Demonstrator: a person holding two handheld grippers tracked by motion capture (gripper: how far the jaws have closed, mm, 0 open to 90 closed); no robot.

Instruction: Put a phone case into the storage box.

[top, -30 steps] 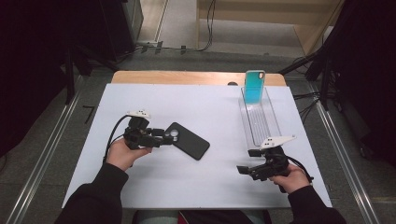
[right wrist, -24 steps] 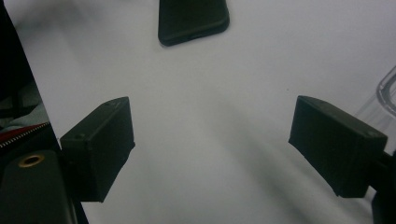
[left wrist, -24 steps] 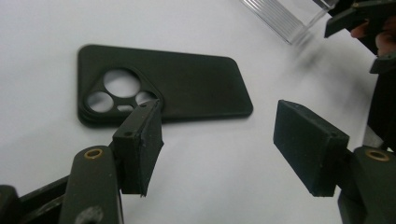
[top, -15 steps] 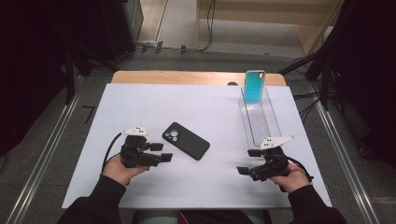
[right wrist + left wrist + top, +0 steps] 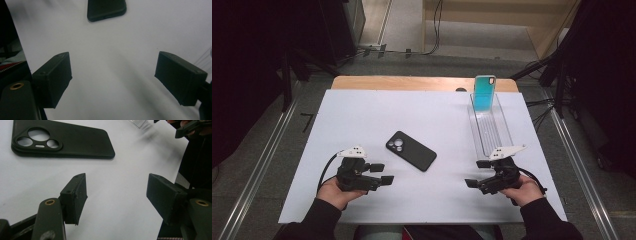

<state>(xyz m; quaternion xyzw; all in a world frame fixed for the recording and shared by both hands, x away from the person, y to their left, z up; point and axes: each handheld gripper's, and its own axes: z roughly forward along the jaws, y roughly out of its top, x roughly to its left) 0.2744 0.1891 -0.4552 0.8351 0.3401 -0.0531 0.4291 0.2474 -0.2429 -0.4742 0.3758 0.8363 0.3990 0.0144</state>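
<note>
Pulled back from the black phone case, left tool gapes empty; high view alone shows the teal case.

Black phone case, white table, seemingly teal case.

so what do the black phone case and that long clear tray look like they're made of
The black phone case looks like matte rubbery plastic, perhaps silicone: dull, even surface, soft rounded edges, no glare. The long clear tray looks like hard glossy clear plastic, maybe acrylic: the white table shows through it, and its straight walls catch light.
</note>
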